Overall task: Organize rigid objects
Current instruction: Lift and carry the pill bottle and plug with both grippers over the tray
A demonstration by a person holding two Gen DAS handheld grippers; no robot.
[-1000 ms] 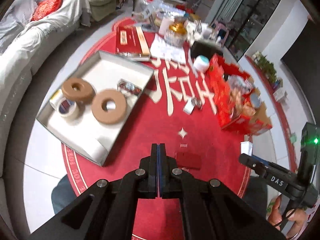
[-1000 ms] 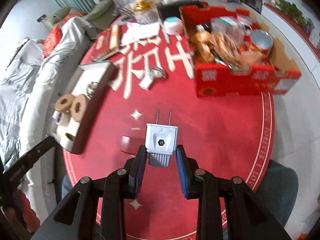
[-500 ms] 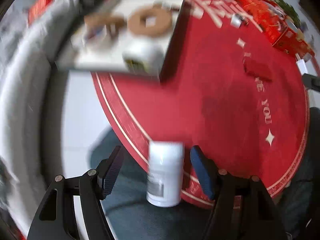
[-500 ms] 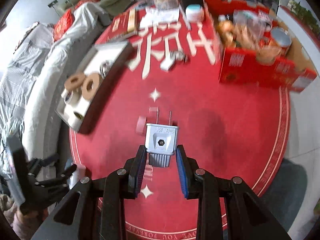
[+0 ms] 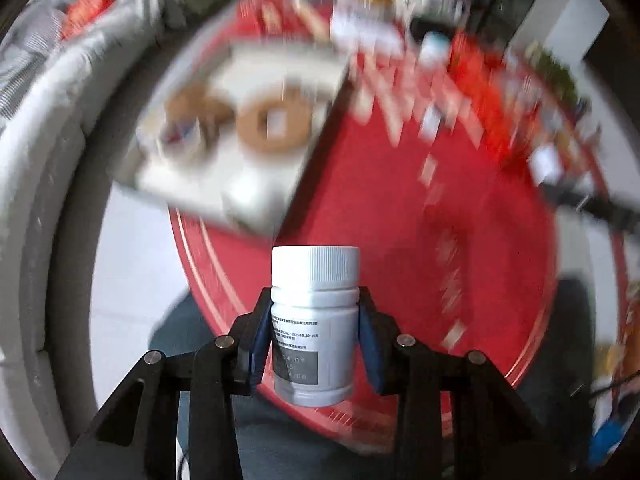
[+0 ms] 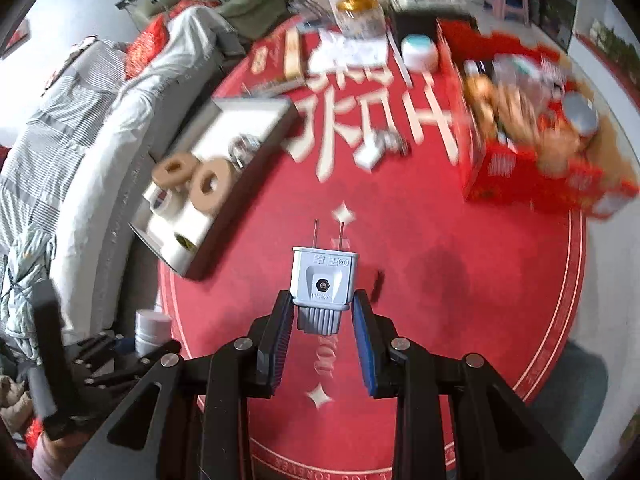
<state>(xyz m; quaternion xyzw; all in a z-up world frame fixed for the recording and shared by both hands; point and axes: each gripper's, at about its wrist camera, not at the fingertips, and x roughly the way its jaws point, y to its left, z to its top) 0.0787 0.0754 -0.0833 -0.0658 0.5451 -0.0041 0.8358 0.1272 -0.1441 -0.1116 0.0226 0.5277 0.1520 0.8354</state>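
Observation:
My left gripper (image 5: 316, 320) is shut on a white pill bottle (image 5: 315, 320) with a ribbed cap, held upright above the near edge of the round red table (image 5: 400, 216). The bottle also shows in the right wrist view (image 6: 151, 330) at the lower left. My right gripper (image 6: 322, 316) is shut on a grey-white two-pin plug (image 6: 323, 280), pins pointing away, held above the red table (image 6: 420, 280). A shallow white tray (image 6: 256, 114) at the table's left holds brown tape rolls (image 6: 210, 186) and a small shiny item; it is blurred in the left wrist view (image 5: 288, 68).
A red cardboard box (image 6: 532, 180) full of packets stands at the table's right. A small white block (image 6: 370, 156) lies mid-table. Jars, a teal-lidded tub (image 6: 418, 50) and papers crowd the far side. A grey sofa (image 6: 80, 120) runs along the left.
My left gripper, shut and empty a second ago, opened around the pill bottle, closed on it and lifted it. My right gripper kept the plug and moved slightly.

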